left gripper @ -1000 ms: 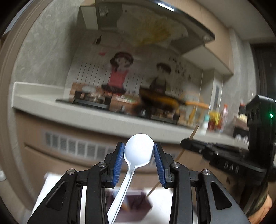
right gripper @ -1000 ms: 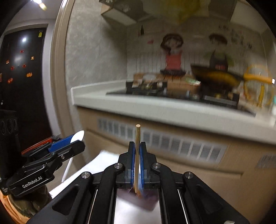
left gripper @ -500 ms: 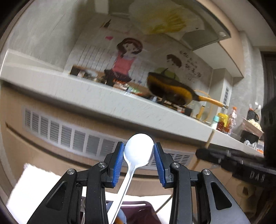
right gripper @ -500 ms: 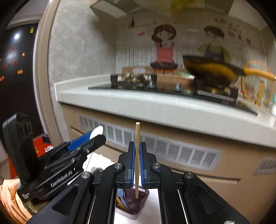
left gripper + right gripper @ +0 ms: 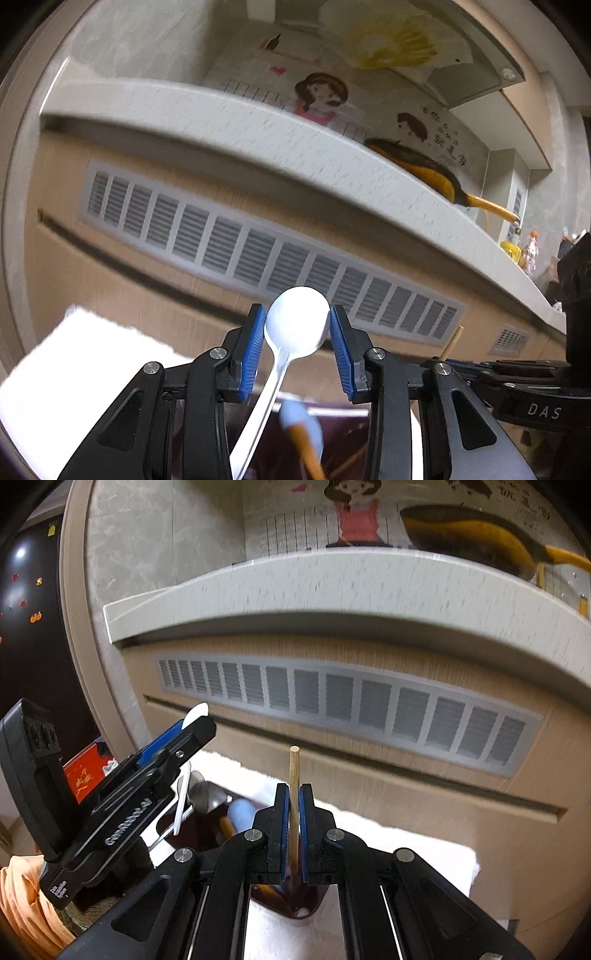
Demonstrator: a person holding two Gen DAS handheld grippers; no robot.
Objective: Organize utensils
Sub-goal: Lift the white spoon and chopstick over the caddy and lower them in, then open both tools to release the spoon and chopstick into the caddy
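My left gripper (image 5: 297,347) is shut on a white plastic spoon (image 5: 295,325), bowl up between the blue pads, its handle slanting down into a dark purple utensil holder (image 5: 347,424). My right gripper (image 5: 294,827) is shut on a thin wooden chopstick (image 5: 294,771), held upright with its lower end over the same holder (image 5: 295,904). The holder contains metal spoons (image 5: 207,797) and a blue-tipped utensil with an orange handle (image 5: 240,812). The left gripper (image 5: 184,731) shows at the left of the right wrist view, over the holder's left side.
The holder stands on a white cloth (image 5: 399,842) on a low surface. Behind it is a cabinet front with a vent grille (image 5: 332,698) under a pale countertop (image 5: 332,587). A yellow pan (image 5: 465,535) sits on the counter. An orange cloth (image 5: 26,904) lies at left.
Both grippers have dropped lower and closer to the holder; the countertop has risen in both views and the holder's contents have come into sight. Both grips are unchanged.
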